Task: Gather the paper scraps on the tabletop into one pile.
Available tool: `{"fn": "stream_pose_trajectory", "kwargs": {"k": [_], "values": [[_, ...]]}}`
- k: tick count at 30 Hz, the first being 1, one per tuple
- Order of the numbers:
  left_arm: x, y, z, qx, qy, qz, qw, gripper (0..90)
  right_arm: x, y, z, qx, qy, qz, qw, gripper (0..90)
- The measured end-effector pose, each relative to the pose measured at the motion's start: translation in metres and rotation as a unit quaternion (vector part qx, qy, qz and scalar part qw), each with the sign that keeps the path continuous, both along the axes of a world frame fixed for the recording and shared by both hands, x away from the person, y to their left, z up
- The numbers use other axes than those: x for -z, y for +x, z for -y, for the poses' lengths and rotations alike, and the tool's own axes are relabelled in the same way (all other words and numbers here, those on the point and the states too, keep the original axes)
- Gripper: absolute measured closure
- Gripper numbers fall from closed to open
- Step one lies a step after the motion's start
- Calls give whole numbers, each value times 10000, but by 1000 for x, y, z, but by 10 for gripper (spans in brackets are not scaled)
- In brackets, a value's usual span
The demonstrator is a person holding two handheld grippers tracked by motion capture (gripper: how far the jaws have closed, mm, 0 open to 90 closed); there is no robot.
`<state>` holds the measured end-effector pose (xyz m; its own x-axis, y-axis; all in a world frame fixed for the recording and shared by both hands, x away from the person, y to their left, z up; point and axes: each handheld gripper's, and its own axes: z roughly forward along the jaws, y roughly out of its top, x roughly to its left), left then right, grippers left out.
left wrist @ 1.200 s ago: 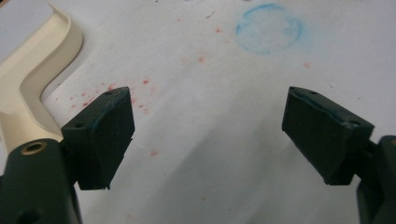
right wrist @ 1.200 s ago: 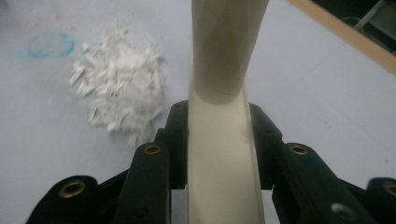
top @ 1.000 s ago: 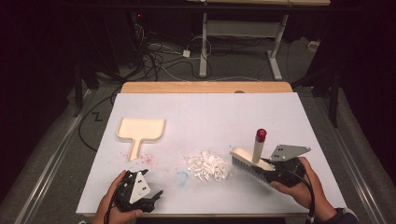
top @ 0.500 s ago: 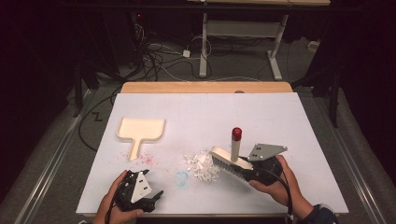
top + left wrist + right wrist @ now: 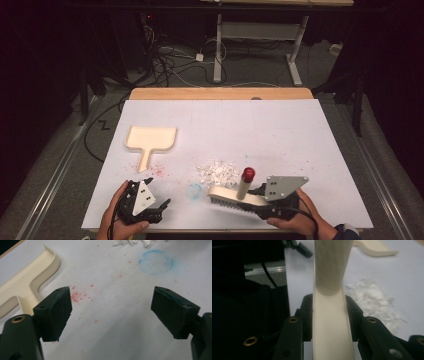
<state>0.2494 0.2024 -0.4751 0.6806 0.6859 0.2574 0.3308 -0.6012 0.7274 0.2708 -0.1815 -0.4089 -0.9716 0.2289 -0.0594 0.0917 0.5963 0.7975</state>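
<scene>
A cream brush (image 5: 235,198) with dark bristles and a red-tipped upright handle sits low over the white table, just in front of a pile of white scraps (image 5: 218,172). My right gripper (image 5: 262,202) is shut on the brush's back; in the right gripper view both pads clamp the cream brush body (image 5: 332,327), with the scraps (image 5: 374,302) to its right. A cream dustpan (image 5: 149,141) lies flat at the left. My left gripper (image 5: 155,202) rests open near the front edge; in the left gripper view its gripper (image 5: 110,310) has bare table between the pads and the dustpan handle (image 5: 22,290) beside it.
A faint blue ring (image 5: 194,190) and red specks (image 5: 157,170) mark the white table sheet (image 5: 280,130). A wooden strip (image 5: 220,93) borders the far edge. Beyond it stand a desk frame and cables (image 5: 165,55) on the floor.
My right gripper has carried the brush leftward and toward the front edge, passing the scrap pile's right side to its near side. The left gripper has stayed put.
</scene>
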Motion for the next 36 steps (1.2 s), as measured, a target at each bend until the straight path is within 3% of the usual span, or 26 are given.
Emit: {"fn": "stream_pose_trajectory", "kwargs": {"k": [4, 11, 12, 15, 19, 21, 24, 27, 29, 33, 36], "values": [[0, 2, -1, -75, -30, 42, 10000, 168, 16, 11, -22, -89, -298, -31, 9995, 680], [2, 2, 1, -11, 8, 0, 10000, 170, 22, 47, -41, 131, -209, 143, 9996, 680], [2, 2, 1, 1, 7, -9, 10000, 171, 22, 53, -45, 148, -238, 268, 9992, 680], [3, 2, 2, 44, 47, -30, 10000, 170, 21, 57, -48, 228, -229, 303, 9990, 680], [3, 1, 1, 55, 33, -25, 10000, 171, 11, 56, -46, 330, -78, 243, 9991, 680], [3, 0, 0, 41, 19, -15, 10000, 170, 1, 50, -40, 422, -91, 421, 9982, 679], [2, -1, 0, 44, 35, -11, 10000, 170, -15, 44, -21, 649, 14, 513, 9966, 680], [2, -2, 0, 45, 81, -2, 10000, 170, -25, 41, 4, 1070, -2, 594, 9925, 679], [2, -1, 1, 40, 62, 2, 10000, 170, -28, 40, 19, 1502, -59, 705, 9861, 680], [3, 0, 3, 63, 94, -15, 9999, 170, -20, 47, 41, 1962, 11, 494, 9793, 680], [3, 0, 5, 96, 118, -18, 9999, 170, -11, 54, 41, 2341, -294, 678, 9694, 680]]}}
